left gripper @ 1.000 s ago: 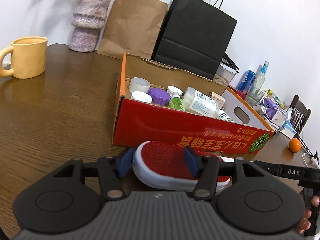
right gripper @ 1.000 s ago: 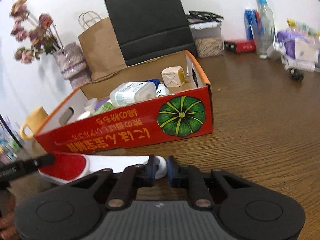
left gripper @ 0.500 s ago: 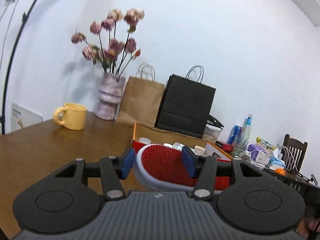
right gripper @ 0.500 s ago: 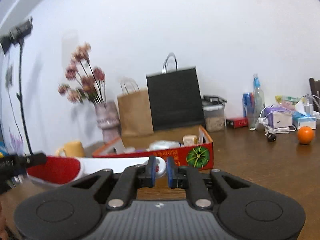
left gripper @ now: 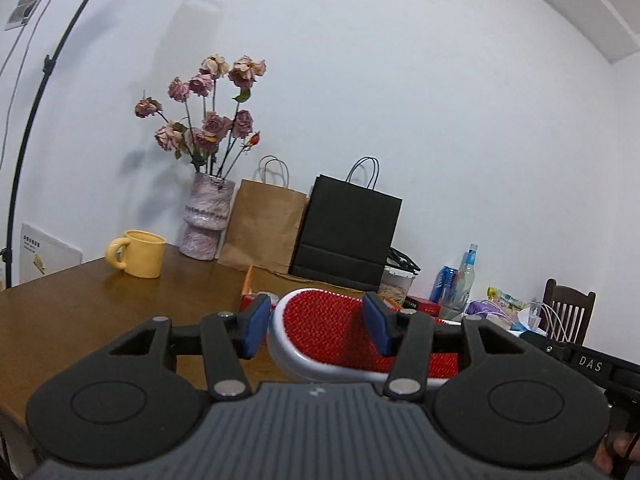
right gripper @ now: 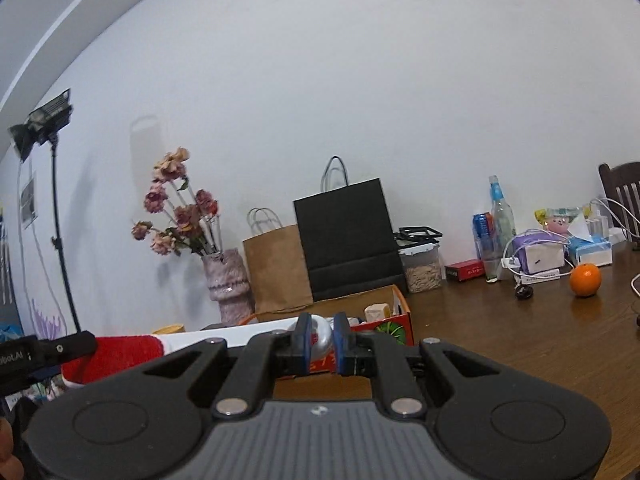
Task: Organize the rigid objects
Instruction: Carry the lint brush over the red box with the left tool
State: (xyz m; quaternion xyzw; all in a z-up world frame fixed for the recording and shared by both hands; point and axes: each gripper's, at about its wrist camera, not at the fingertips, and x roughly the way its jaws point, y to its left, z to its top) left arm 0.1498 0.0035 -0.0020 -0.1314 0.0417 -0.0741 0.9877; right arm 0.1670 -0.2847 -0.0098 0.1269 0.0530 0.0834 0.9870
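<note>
Plain white wall fills most of both views, with a dark brown wooden surface (left gripper: 80, 308) of visible grain below it. Against the wall stand a matte black paper bag (left gripper: 348, 232) and a brown kraft bag (left gripper: 262, 228), both flat-sided with thin loop handles, beside a knobbly mauve vase (left gripper: 204, 220) of dried roses. A red cardboard box (right gripper: 384, 326) with a green pumpkin print sits in front of the bags, small containers showing above its rim. A glossy yellow mug (left gripper: 140, 254) stands to the left, a round orange (right gripper: 585, 279) well to the right.

Held up clear of the surface, in front of the box, is the brush (left gripper: 332, 332): an oval head of dense red bristles in a smooth white rim, with a long white handle ending in a rounded tip. The left tool (left gripper: 316, 330) brackets the head; its jaws have just been closing, the right pad against the bristles and the left just short of the rim. The right tool (right gripper: 320, 340) is pressed together on the handle's tip.
</note>
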